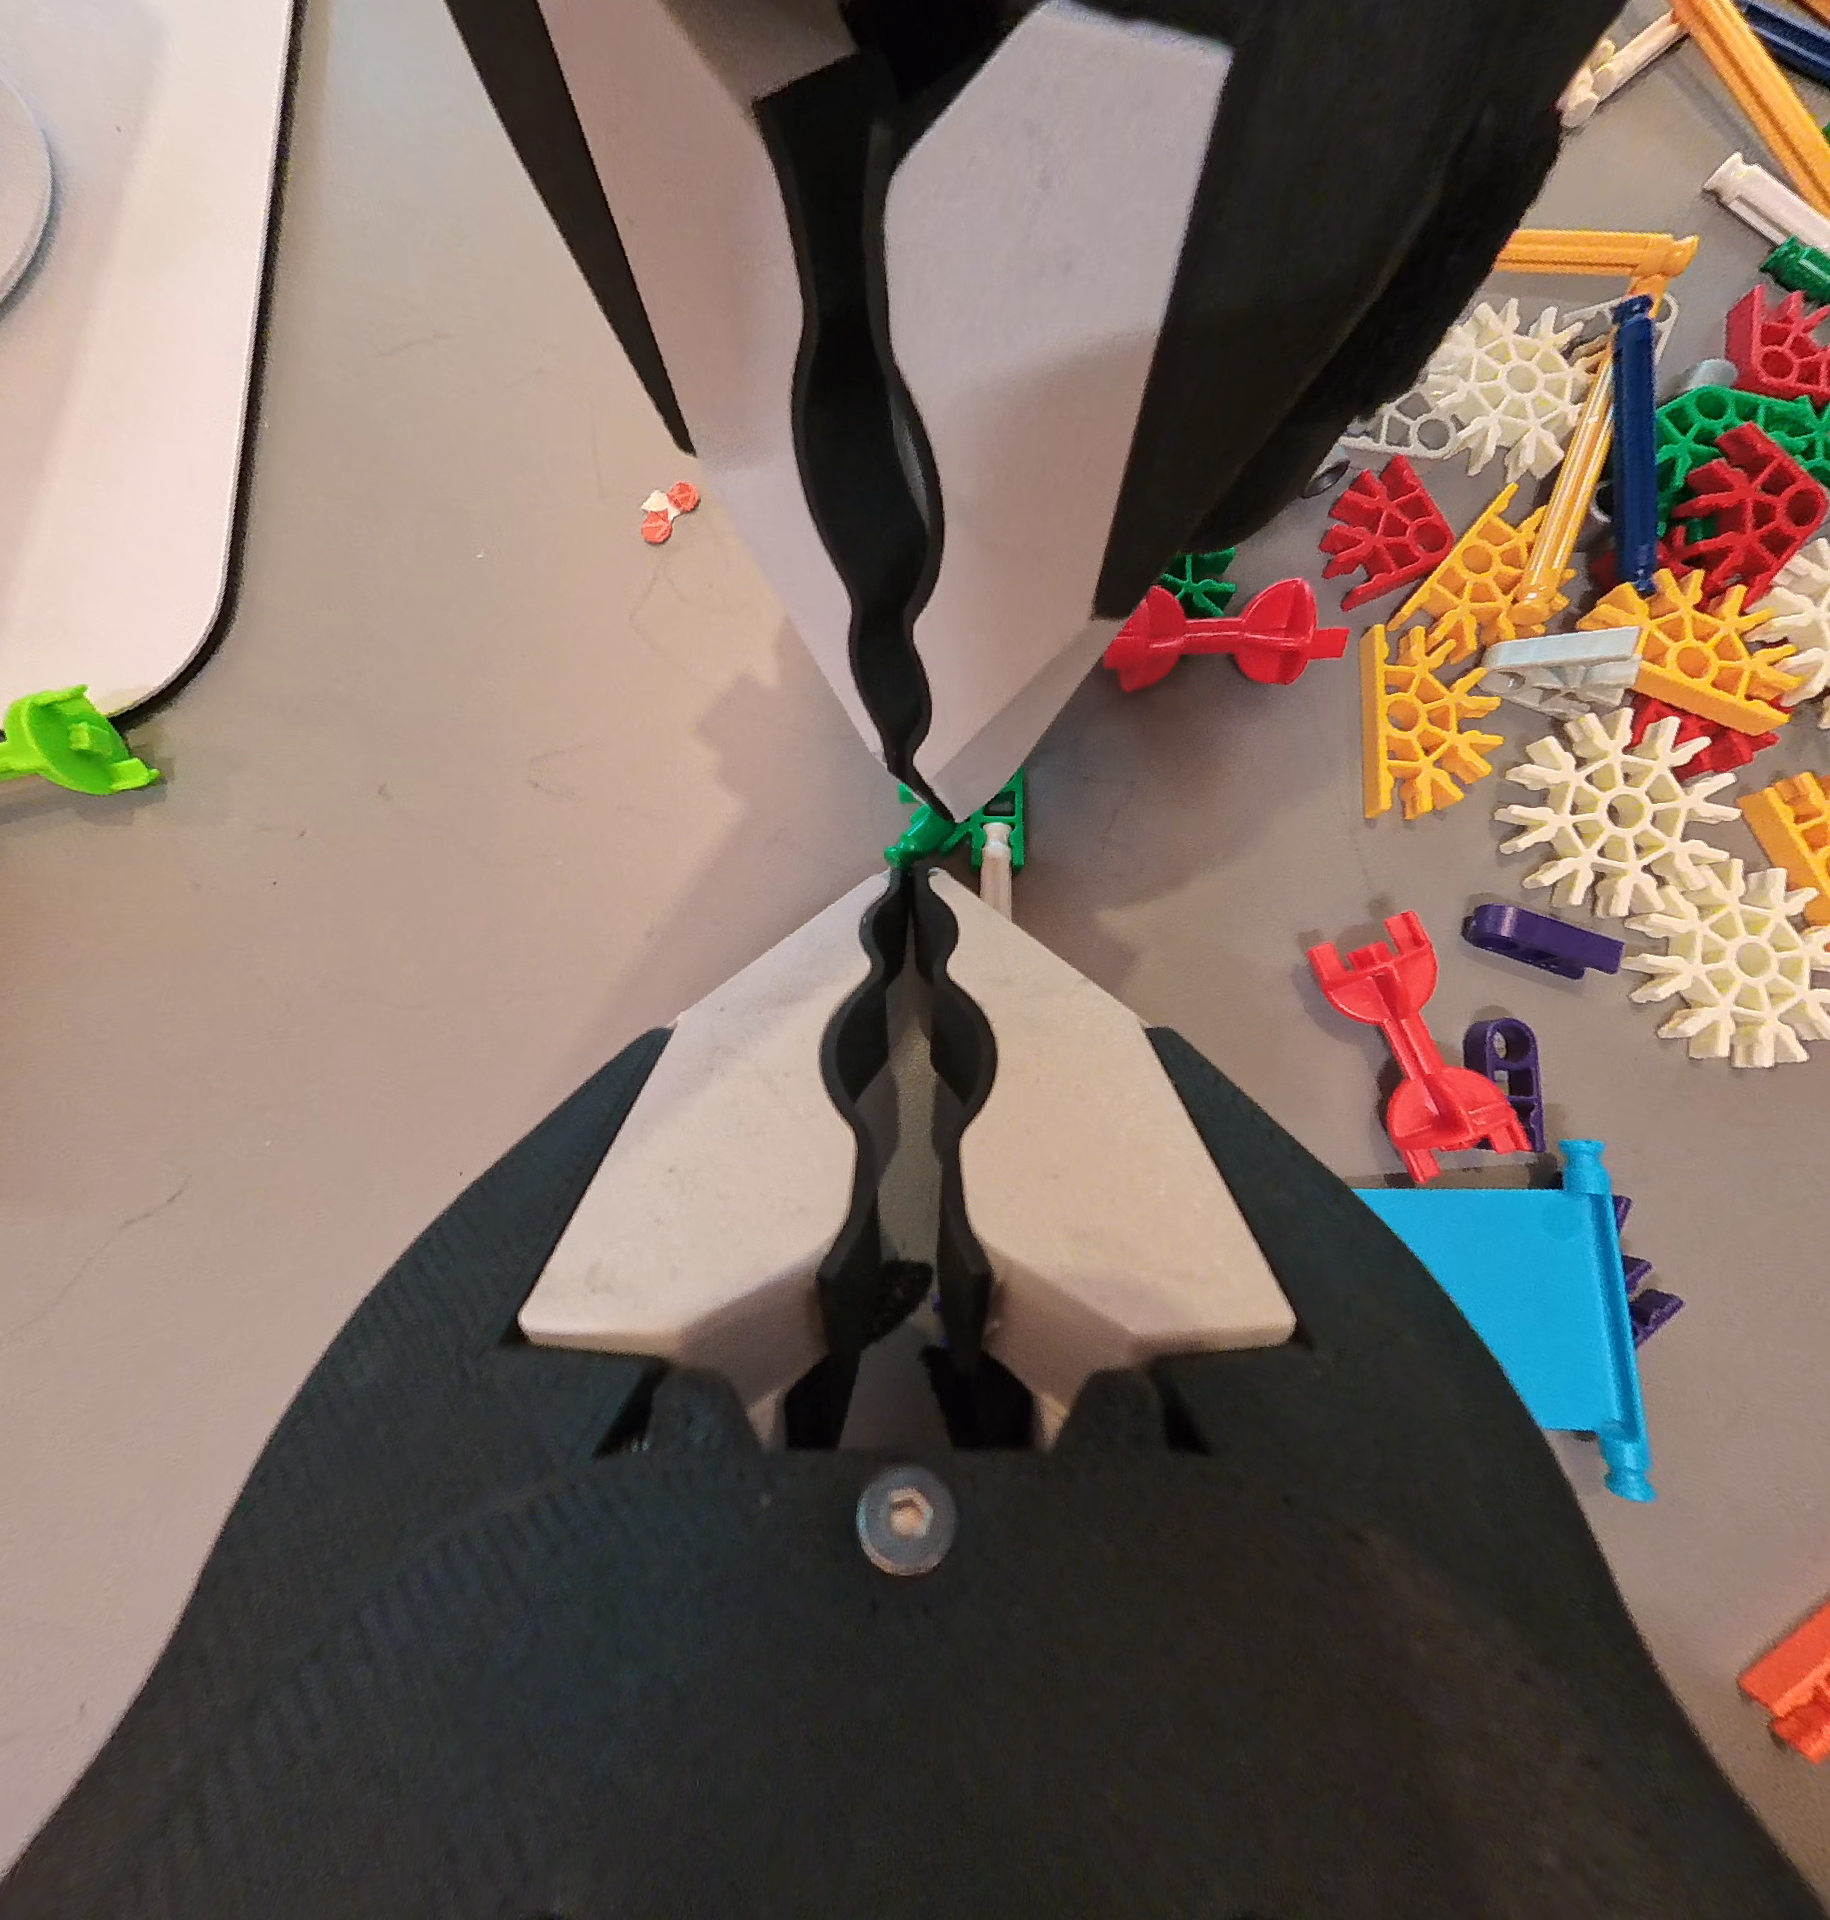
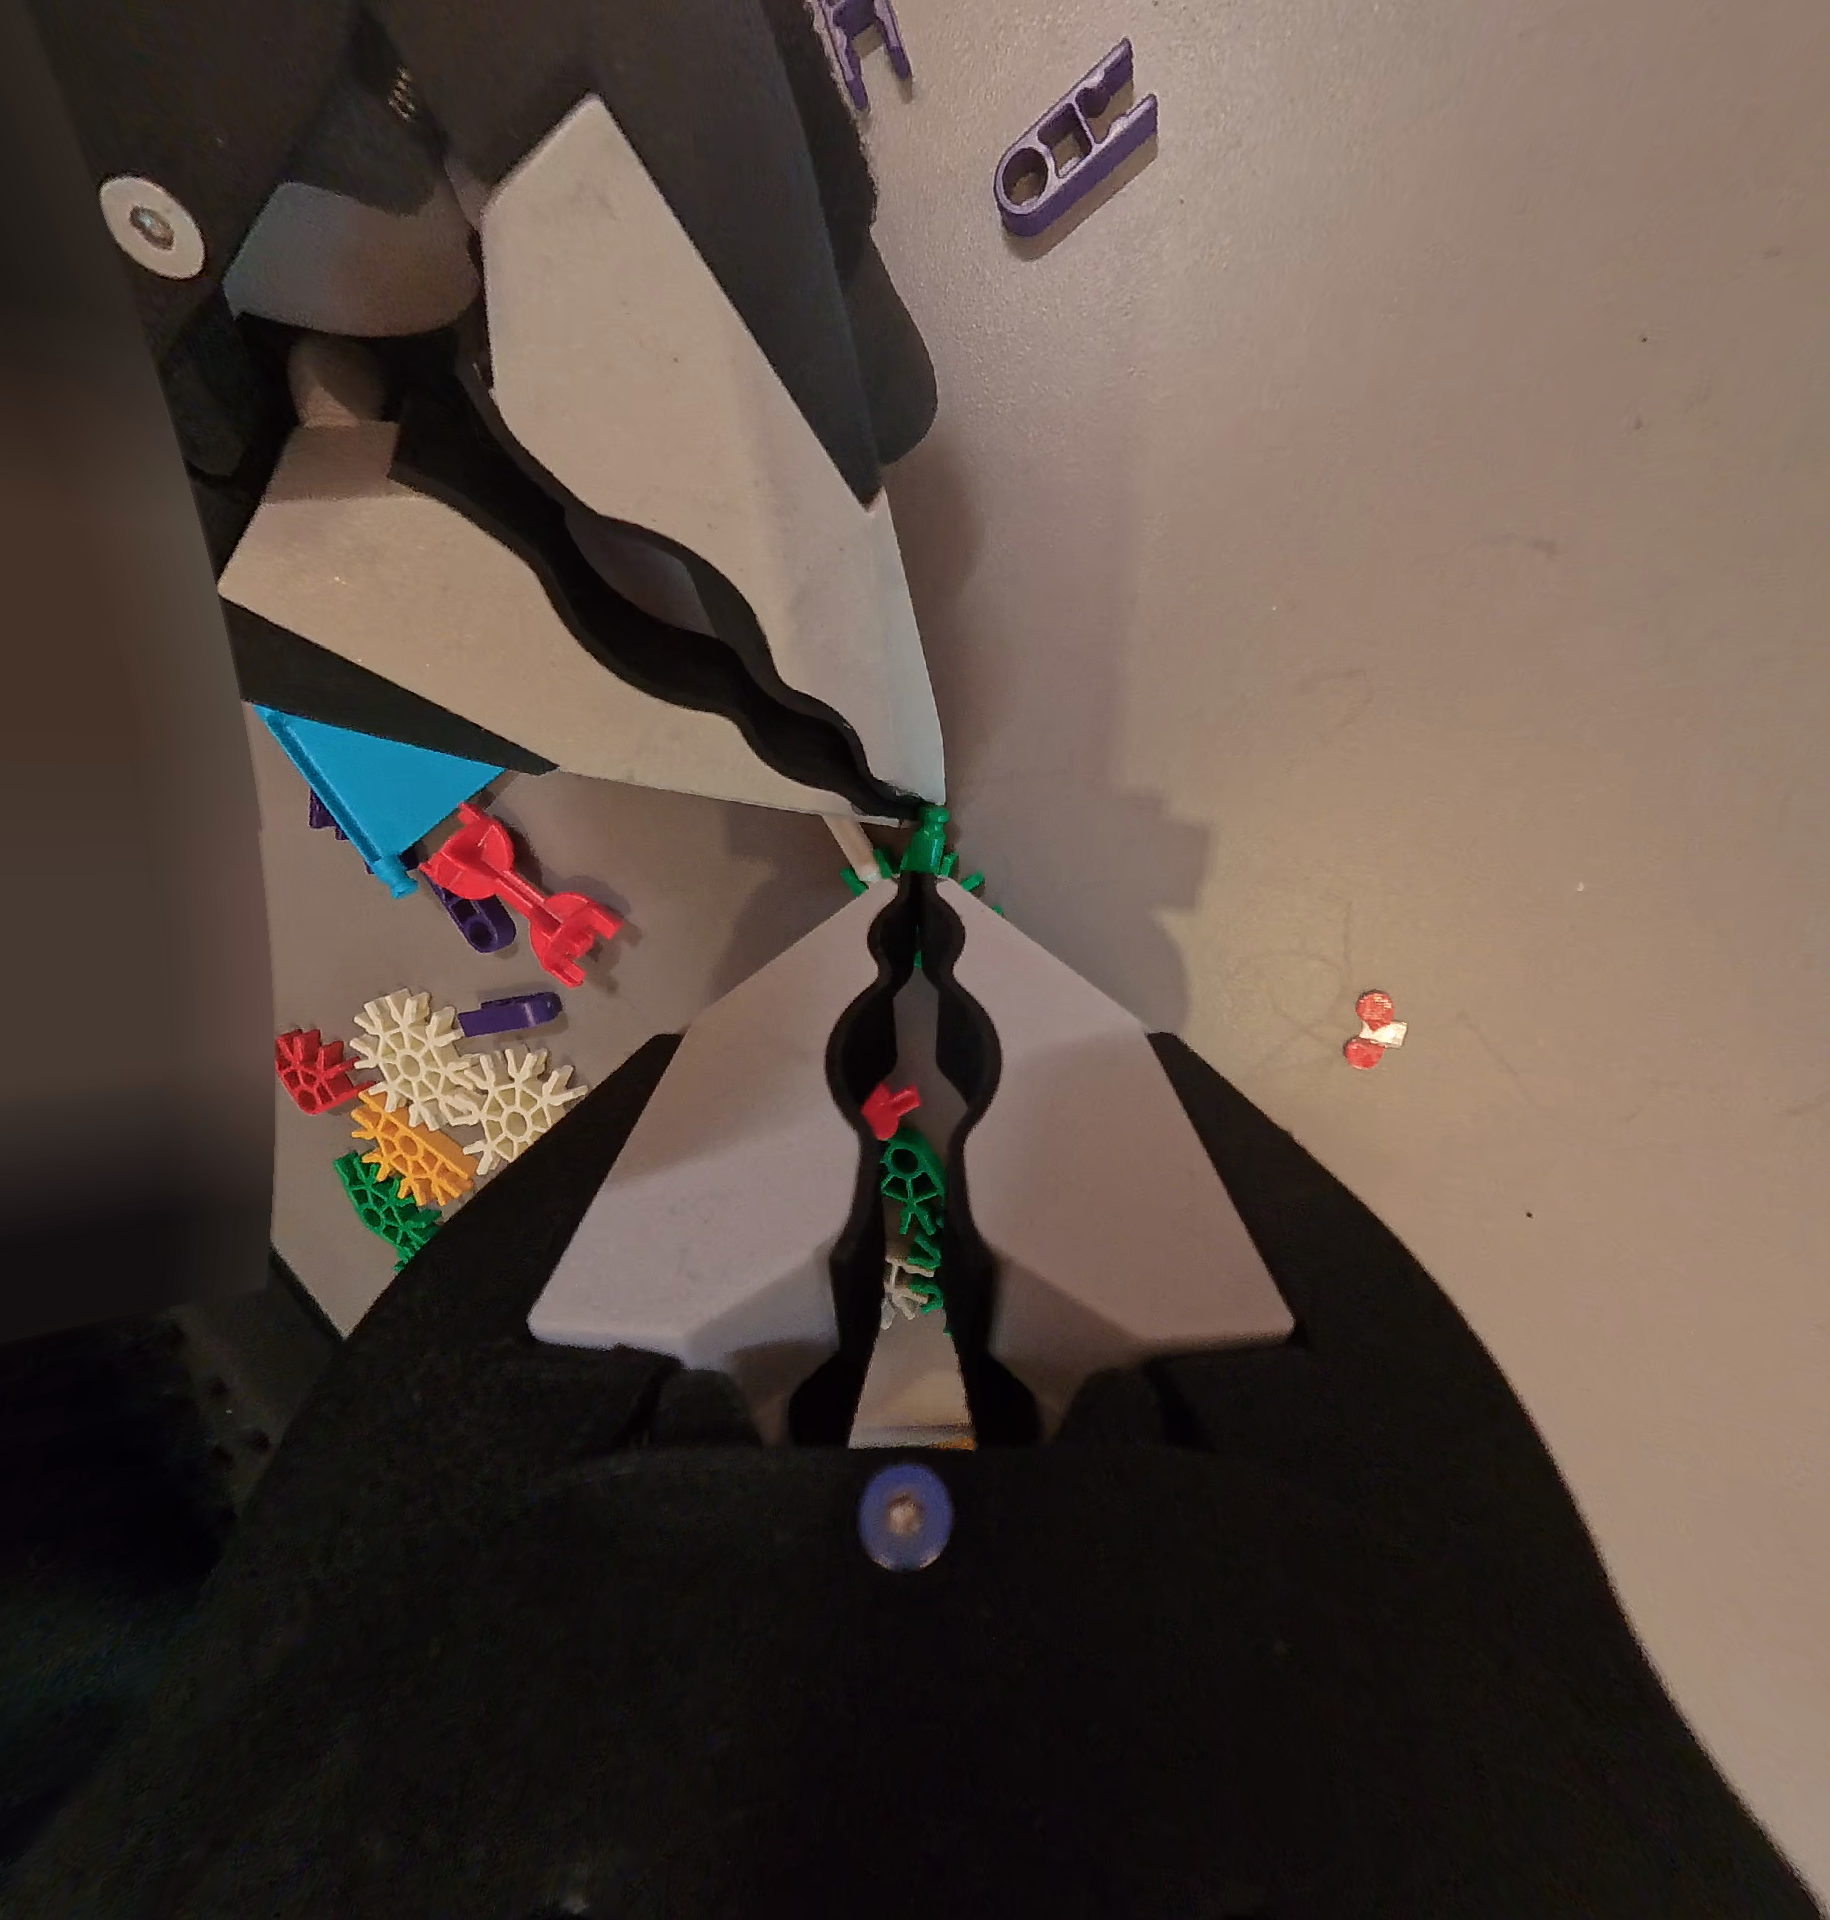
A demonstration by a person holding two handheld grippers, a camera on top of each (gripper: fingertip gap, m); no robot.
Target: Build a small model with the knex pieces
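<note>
The small green connector piece point(image 1: 916, 836) sits between the two gripper tips, which meet nose to nose over the grey table point(image 1: 423, 1039). A white rod point(image 1: 994, 883) plugs into a second green connector point(image 1: 999, 826) just beside it.

Risk: both tips bear on very little plastic. A slight twist or pull from either side could let the green piece slip free and drop onto the table, or pop the rod out of its socket.

Left gripper point(image 1: 913, 881): jaws closed to a thin slit; the tips appear to pinch the lower end of the green piece. Right gripper point(image 2: 913, 881): jaws likewise nearly closed, tips on the green connector cluster point(image 2: 926, 836).

The loose parts pile point(image 1: 1617, 644), a red rod point(image 1: 1228, 634) and a blue panel point(image 1: 1513, 1309) lie to one side, apart from both tips.
</note>
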